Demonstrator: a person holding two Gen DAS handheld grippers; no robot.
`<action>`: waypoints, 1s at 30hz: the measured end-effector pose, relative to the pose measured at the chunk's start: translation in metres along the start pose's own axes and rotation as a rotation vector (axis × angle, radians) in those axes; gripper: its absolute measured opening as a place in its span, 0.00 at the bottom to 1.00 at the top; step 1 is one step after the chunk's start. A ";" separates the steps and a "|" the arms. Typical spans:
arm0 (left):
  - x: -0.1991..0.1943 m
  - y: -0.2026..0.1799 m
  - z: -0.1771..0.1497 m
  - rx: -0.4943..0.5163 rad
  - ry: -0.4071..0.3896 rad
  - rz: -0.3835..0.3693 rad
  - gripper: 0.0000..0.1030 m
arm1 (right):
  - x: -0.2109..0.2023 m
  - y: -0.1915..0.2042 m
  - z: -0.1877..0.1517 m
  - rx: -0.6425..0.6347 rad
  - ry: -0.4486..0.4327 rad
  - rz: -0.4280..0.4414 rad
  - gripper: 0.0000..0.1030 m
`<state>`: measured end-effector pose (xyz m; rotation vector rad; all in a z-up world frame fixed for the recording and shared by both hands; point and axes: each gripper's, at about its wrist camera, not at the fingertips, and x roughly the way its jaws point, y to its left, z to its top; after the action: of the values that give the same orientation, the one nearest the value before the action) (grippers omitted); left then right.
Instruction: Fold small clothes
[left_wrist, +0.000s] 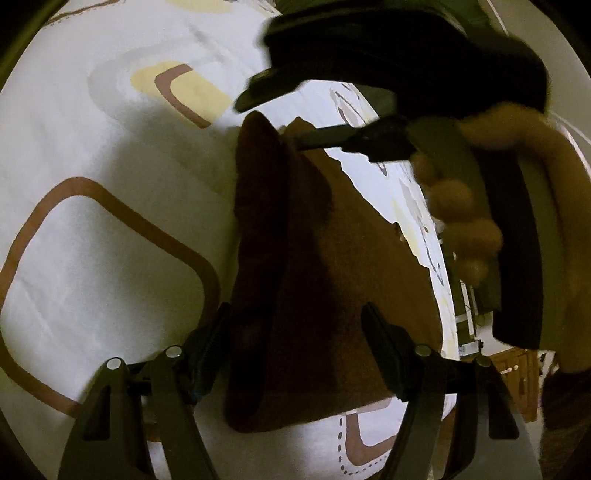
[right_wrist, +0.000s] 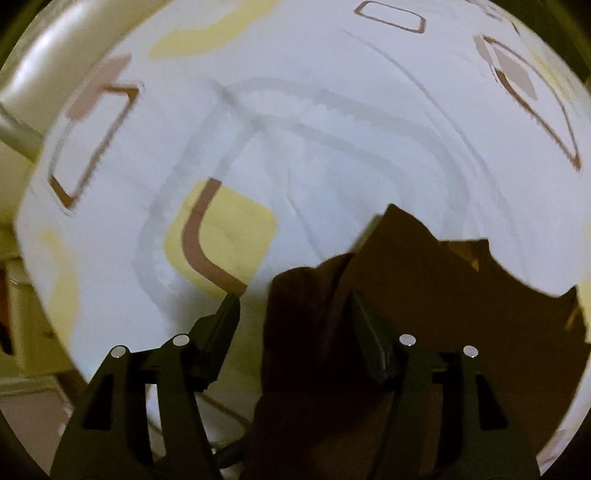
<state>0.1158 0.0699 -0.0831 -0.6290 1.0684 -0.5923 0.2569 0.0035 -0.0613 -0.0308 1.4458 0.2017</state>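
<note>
A dark brown cloth (left_wrist: 317, 280) lies on a white bedsheet (left_wrist: 110, 229) with brown and yellow shapes. In the left wrist view my left gripper (left_wrist: 295, 314) is open, its fingers on either side of the cloth's near edge. The right gripper's fingers (left_wrist: 321, 138) reach the cloth's far end from the right, held by a hand (left_wrist: 480, 206). In the right wrist view my right gripper (right_wrist: 293, 306) is open, the brown cloth (right_wrist: 399, 280) bunched between its fingers and spreading right over the bedsheet (right_wrist: 314, 147).
The bed's edge runs along the right of the left wrist view, with wooden furniture (left_wrist: 521, 376) beyond. A pale headboard or pillow (right_wrist: 55, 59) sits at the upper left of the right wrist view.
</note>
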 end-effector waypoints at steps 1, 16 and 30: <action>0.000 -0.001 -0.001 0.007 -0.006 0.003 0.68 | 0.005 0.005 0.001 -0.015 0.020 -0.032 0.64; 0.004 -0.009 -0.004 0.037 -0.030 0.061 0.48 | 0.041 0.023 0.002 -0.087 0.120 -0.208 0.56; 0.007 -0.024 -0.007 0.037 0.005 0.058 0.07 | 0.031 -0.004 -0.016 -0.068 0.057 -0.197 0.12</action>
<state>0.1088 0.0473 -0.0725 -0.5626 1.0751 -0.5624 0.2456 0.0012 -0.0941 -0.2351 1.4825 0.0892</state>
